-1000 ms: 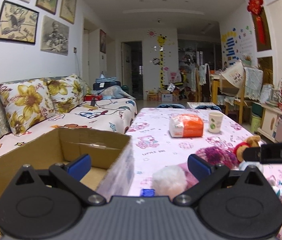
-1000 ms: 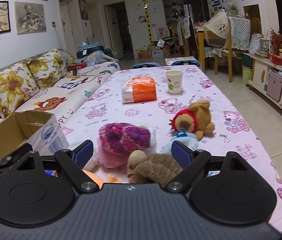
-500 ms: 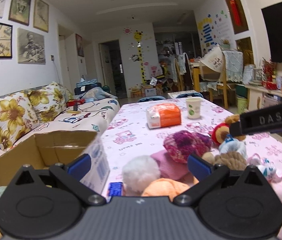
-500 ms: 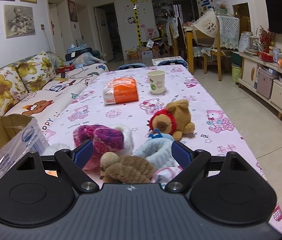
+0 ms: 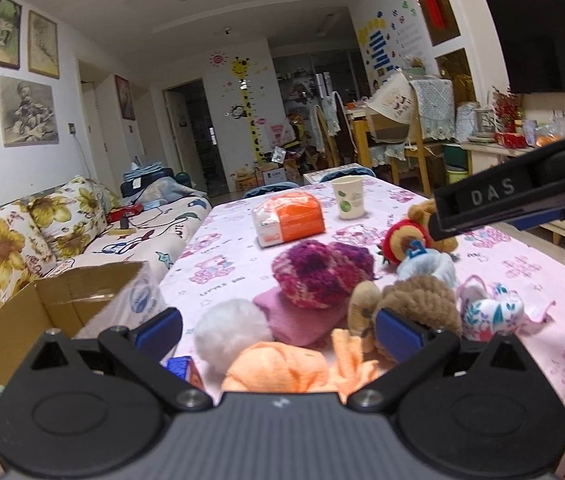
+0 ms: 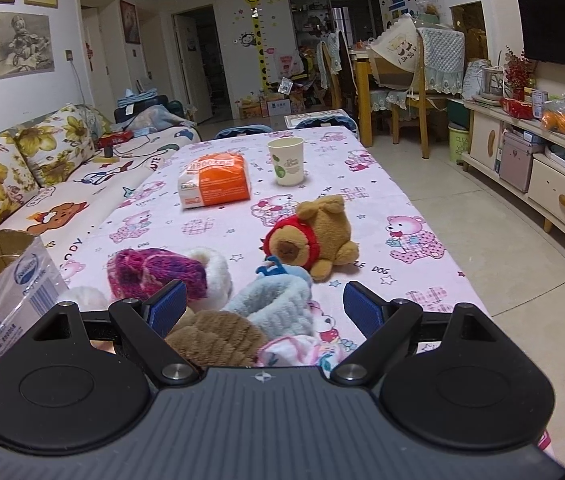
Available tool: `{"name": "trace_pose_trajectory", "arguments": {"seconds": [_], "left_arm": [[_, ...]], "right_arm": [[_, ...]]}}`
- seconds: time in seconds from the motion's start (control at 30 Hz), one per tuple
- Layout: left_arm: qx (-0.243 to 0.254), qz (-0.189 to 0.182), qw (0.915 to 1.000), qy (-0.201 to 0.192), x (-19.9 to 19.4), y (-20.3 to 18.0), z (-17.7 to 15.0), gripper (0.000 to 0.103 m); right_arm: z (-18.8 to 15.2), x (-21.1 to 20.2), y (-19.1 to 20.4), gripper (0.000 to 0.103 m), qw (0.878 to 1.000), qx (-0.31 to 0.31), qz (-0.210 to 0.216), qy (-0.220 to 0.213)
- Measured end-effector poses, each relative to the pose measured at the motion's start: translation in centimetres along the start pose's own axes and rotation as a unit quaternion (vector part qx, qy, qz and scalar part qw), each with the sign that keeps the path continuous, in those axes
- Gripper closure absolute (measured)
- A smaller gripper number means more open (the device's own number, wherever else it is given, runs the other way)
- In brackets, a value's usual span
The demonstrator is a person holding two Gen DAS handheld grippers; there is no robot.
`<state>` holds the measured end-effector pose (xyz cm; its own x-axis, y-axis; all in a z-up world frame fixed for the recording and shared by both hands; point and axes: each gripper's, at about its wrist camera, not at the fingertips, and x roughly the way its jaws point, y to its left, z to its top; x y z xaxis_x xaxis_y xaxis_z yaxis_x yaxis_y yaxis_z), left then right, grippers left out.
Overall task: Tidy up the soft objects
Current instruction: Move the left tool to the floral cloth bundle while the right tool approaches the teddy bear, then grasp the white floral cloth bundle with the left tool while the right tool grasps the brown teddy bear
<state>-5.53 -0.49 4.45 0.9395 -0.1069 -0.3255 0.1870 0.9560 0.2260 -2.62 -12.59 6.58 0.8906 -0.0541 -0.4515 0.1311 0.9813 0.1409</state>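
Fuzzy knit hat (image 5: 322,276); corrugated cardboard box (image 5: 82,300); printed tablecloth (image 6: 362,184), probably cotton.

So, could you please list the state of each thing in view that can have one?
left gripper: open, holding nothing
right gripper: open, holding nothing
cardboard box: open, flaps up, beside the table
paper cup: upright on the table
orange packet: lying flat, looks sealed
bear in red hood: lying on its side
purple knit hat: resting on a pink cloth
orange cloth: crumpled

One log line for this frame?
left hand-held gripper: open, empty | right hand-held gripper: open, empty | soft toys: on table | cardboard box: left
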Motion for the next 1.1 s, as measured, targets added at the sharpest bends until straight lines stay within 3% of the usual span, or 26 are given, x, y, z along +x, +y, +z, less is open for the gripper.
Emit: {"name": "trace_pose_trajectory", "arguments": {"seconds": [0.73, 1.1], "left_arm": [[0.055, -0.053, 0.9970, 0.010, -0.4, -5.1, -0.6, 0.001], [0.087, -0.101, 0.9910, 0.014, -0.8, -8.5, -1.0, 0.001]], "right_arm": [[-0.1, 1.3, -2.3, 0.000, 1.000, -0.001, -0.026, 0.008], [1.2, 4.5, -9.7, 0.000, 0.996, 0.075, 0.001, 0.038]]}}
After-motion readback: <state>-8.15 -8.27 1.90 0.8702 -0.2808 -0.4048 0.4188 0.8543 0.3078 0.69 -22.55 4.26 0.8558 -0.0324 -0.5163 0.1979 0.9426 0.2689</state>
